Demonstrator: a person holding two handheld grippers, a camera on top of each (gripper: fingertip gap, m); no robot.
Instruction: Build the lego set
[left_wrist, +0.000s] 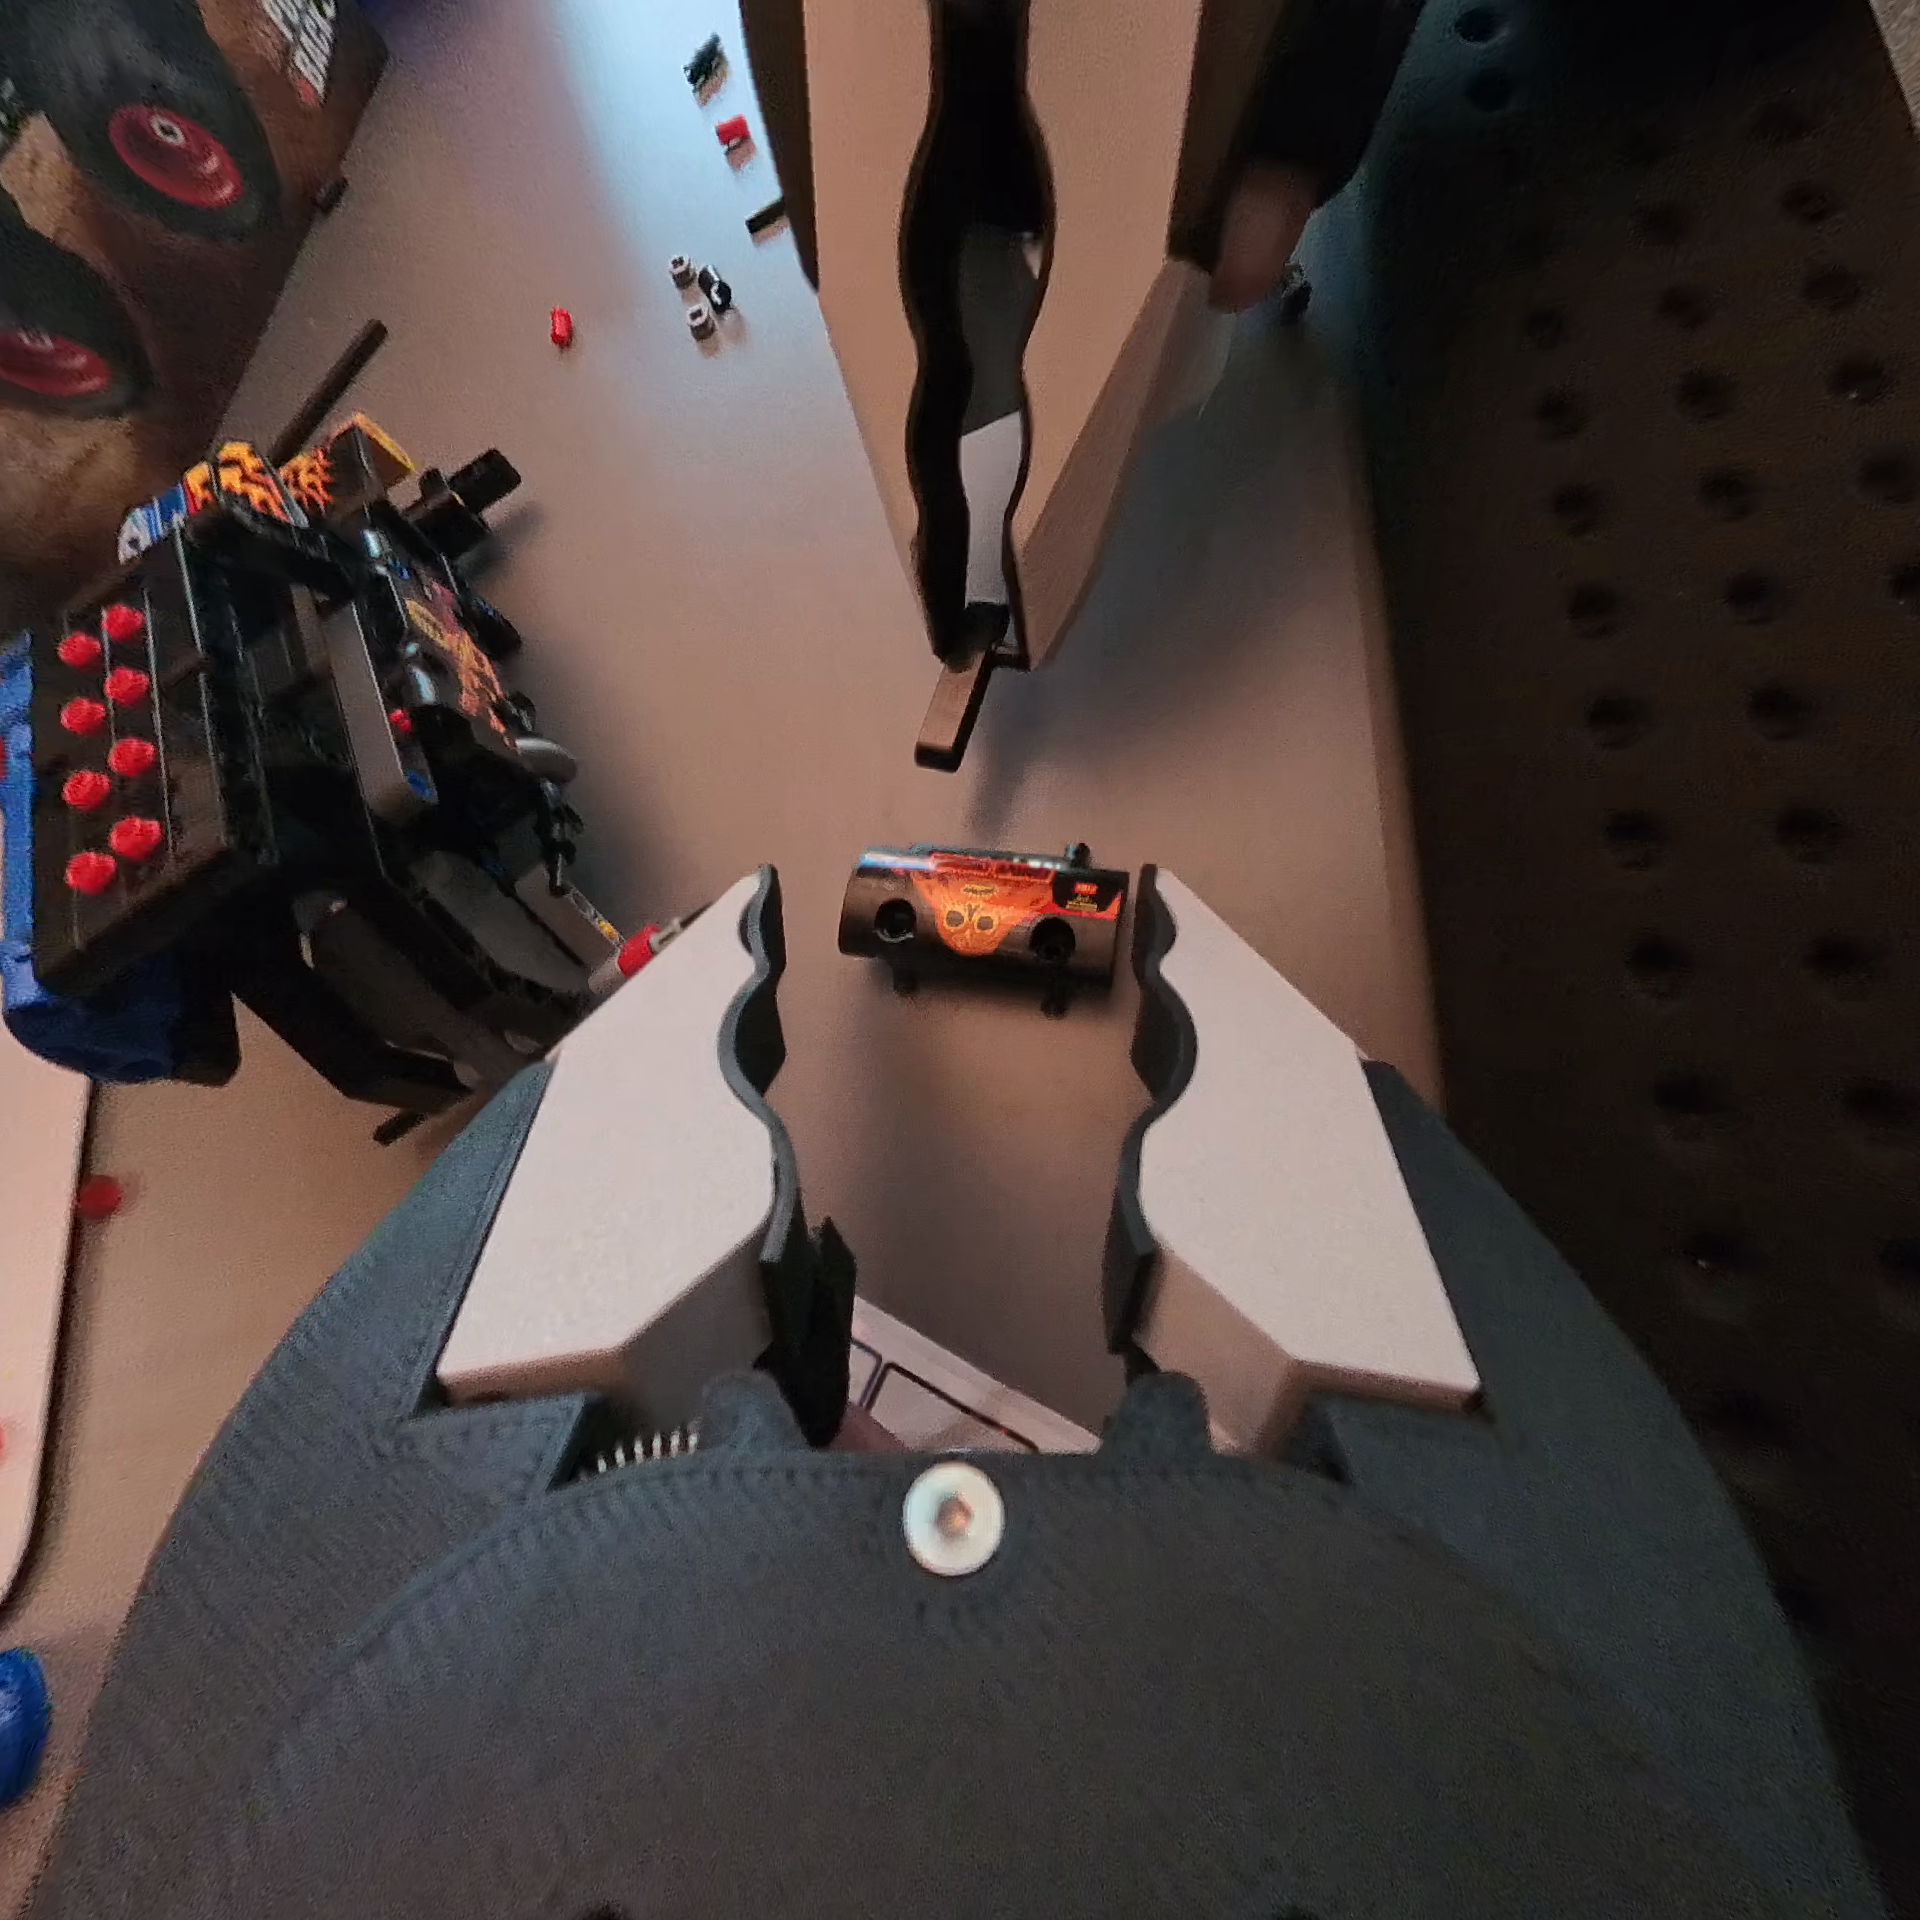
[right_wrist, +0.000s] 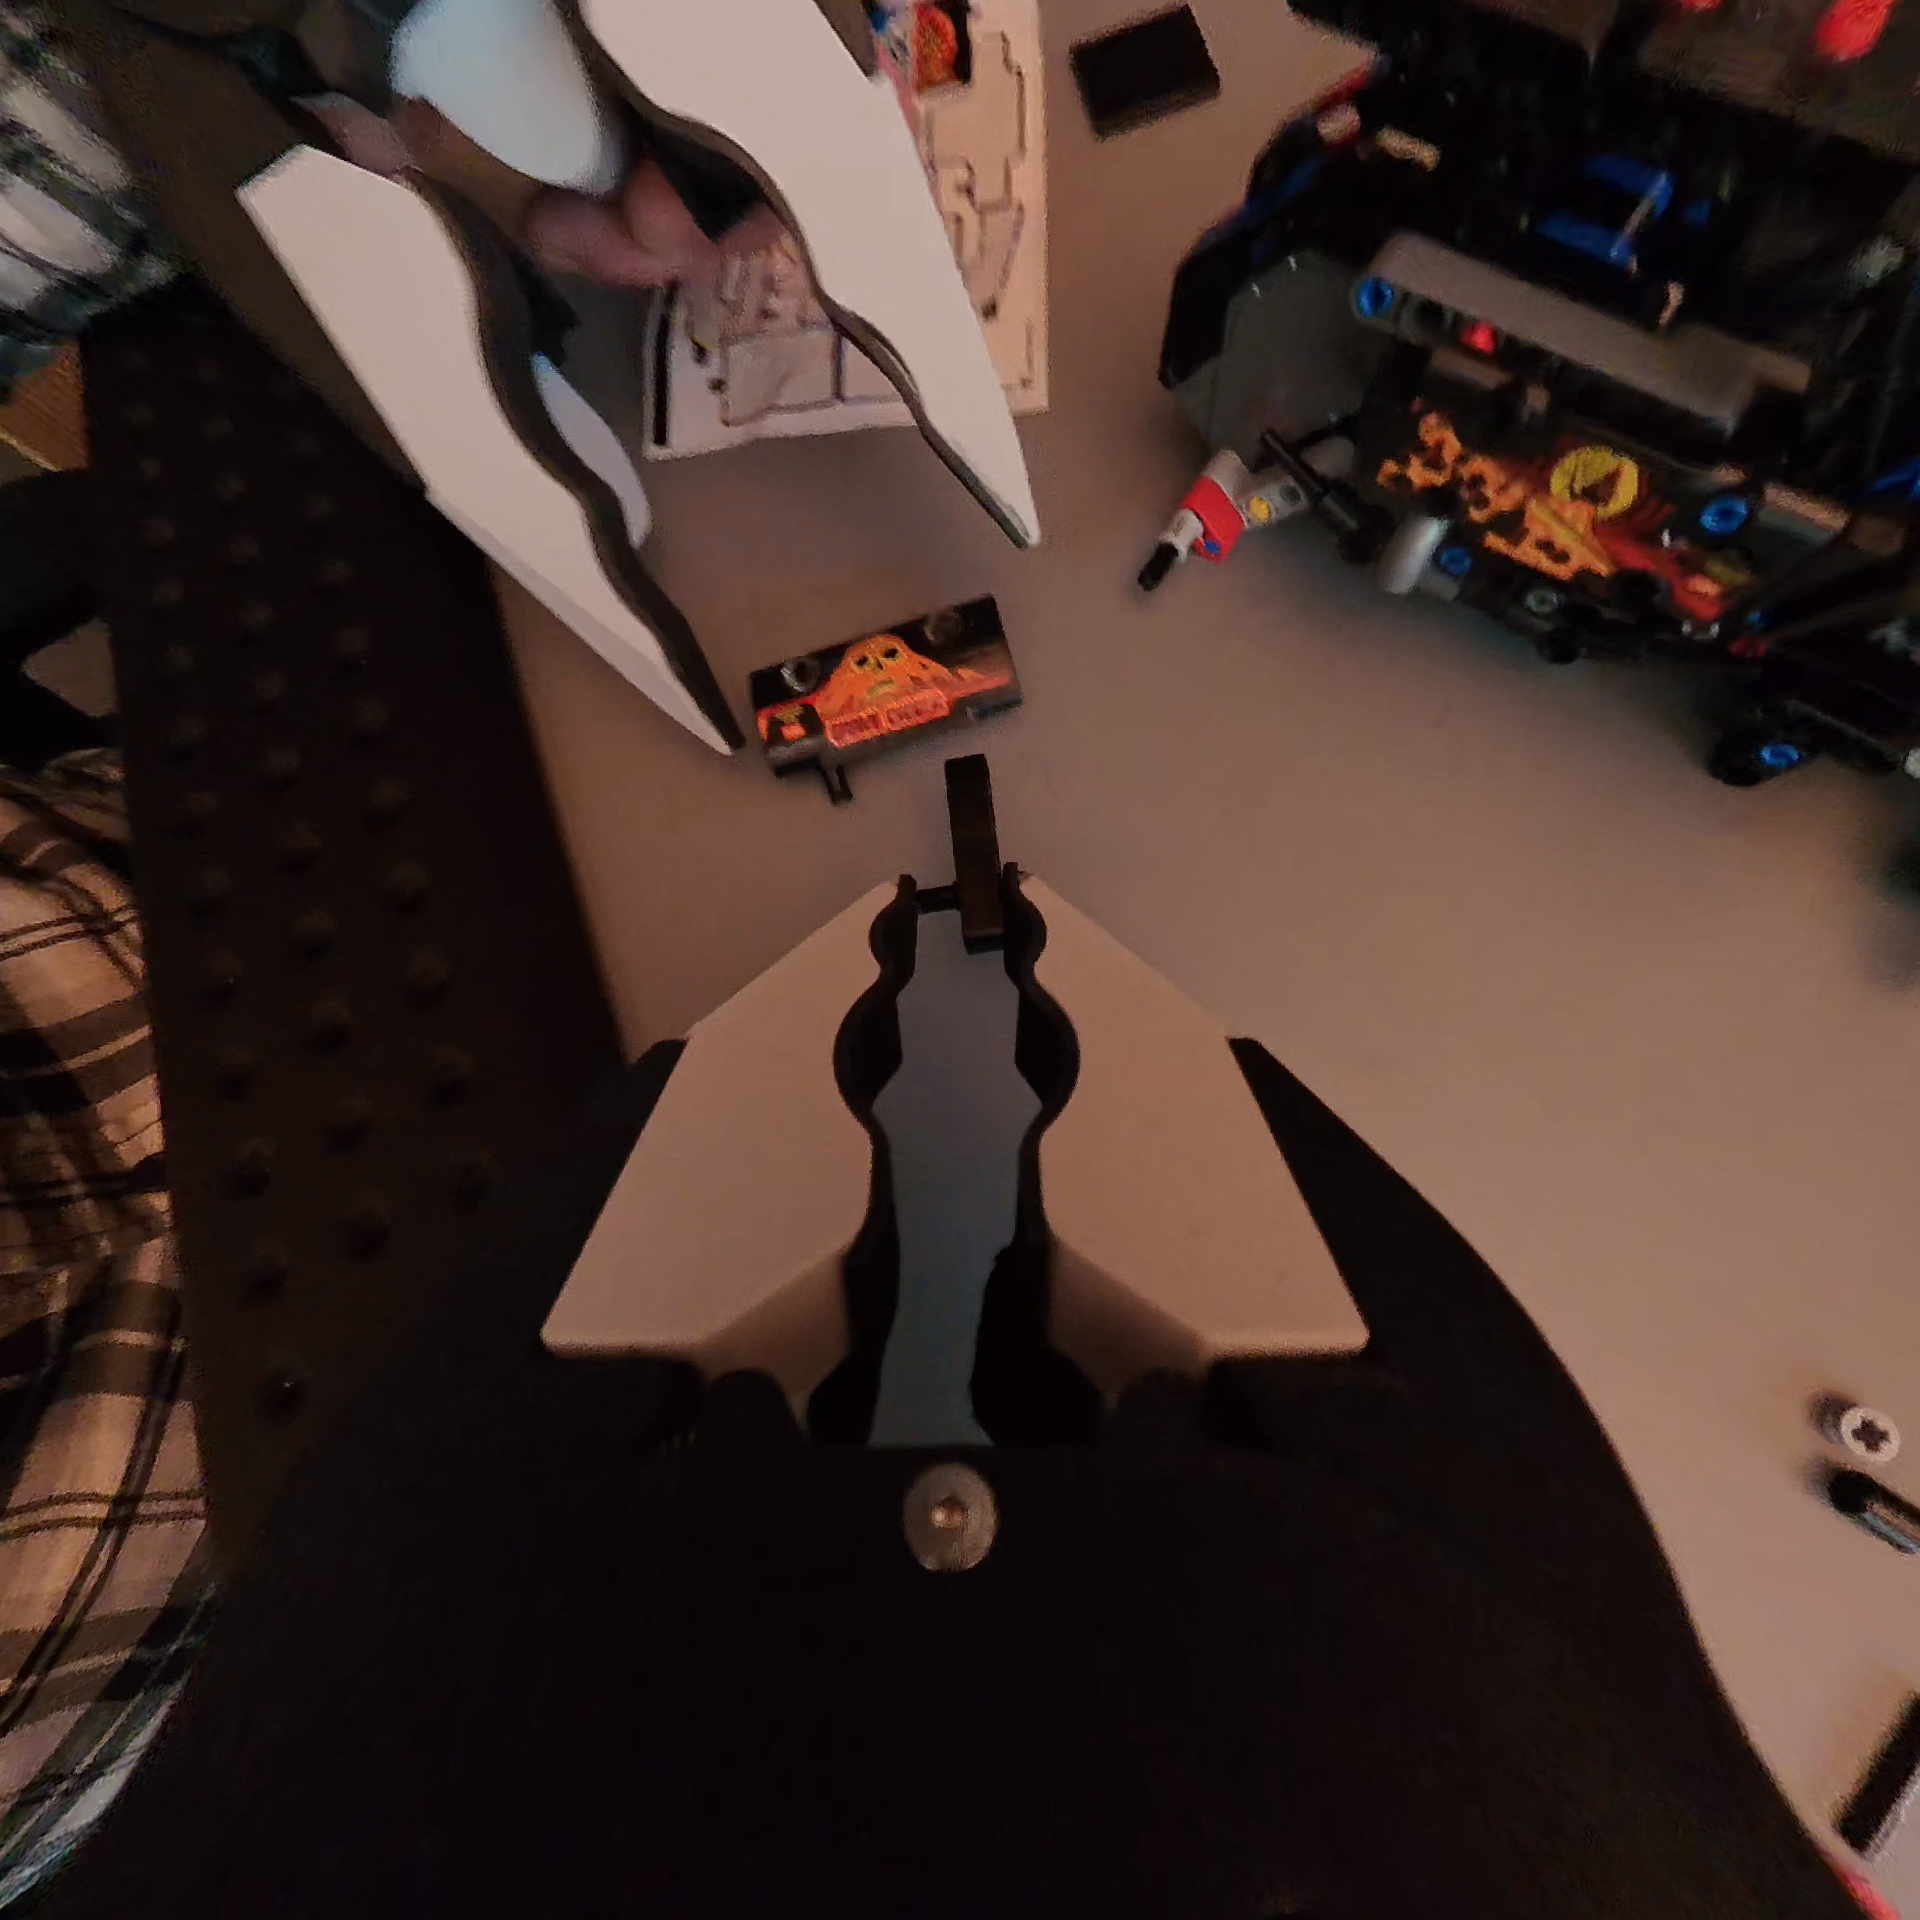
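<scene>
Two hand-held grippers met over a stickered black panel (left_wrist: 982, 920) on the tabletop (left_wrist: 665, 644).

The left hand-held gripper (left_wrist: 958, 904) stood apart, flanking the panel at mid-frame. The right hand-held gripper (right_wrist: 966, 894) pinched a small dark beam (right_wrist: 975, 852). The half-built truck (left_wrist: 301, 758) sat at the left.

It looks like a hobby table (right_wrist: 1351, 1039) at home. Loose toy parts (left_wrist: 701, 296), a half-built toy truck (left_wrist: 301, 769) and its box (left_wrist: 135, 208) lie there.

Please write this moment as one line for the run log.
left gripper: open, around skull-sticker panel on table | right gripper: shut on small dark beam | truck model: on table
</scene>
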